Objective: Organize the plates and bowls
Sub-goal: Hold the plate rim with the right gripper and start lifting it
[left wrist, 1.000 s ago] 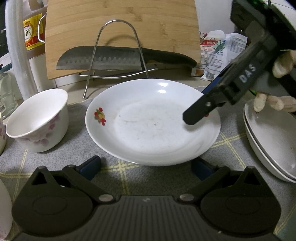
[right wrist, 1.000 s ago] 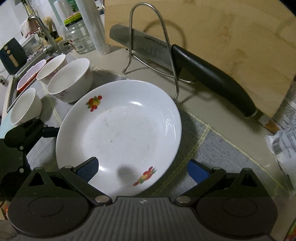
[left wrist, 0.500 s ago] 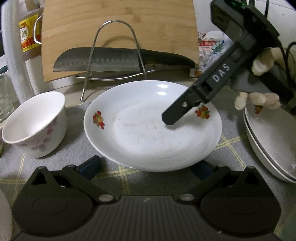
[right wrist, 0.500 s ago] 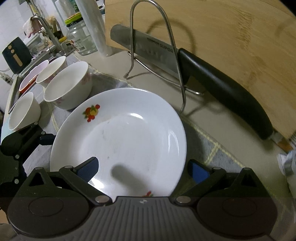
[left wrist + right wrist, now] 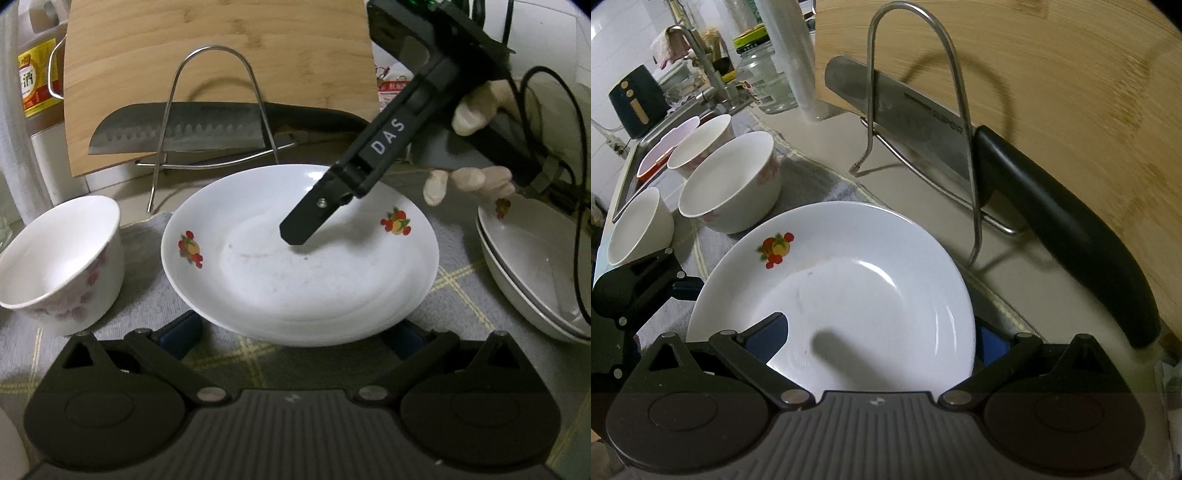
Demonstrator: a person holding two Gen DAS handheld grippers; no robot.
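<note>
A white plate with fruit decals lies on the grey mat; it also shows in the right wrist view. My left gripper is open, its jaws spread at the plate's near rim. My right gripper is open over the plate's right side, one finger above the plate's inside and the other outside its rim. In the left wrist view one right finger hovers over the plate's middle. A white bowl with pink flowers stands left of the plate. Two stacked plates lie at the right.
A wire rack holds a knife behind the plate, with a wooden cutting board leaning behind it. Several more bowls stand toward the sink. A bottle stands at the back left.
My right gripper has moved left and further over the plate, its finger now above the plate's middle. The left gripper has edged closer to the plate's near rim.
</note>
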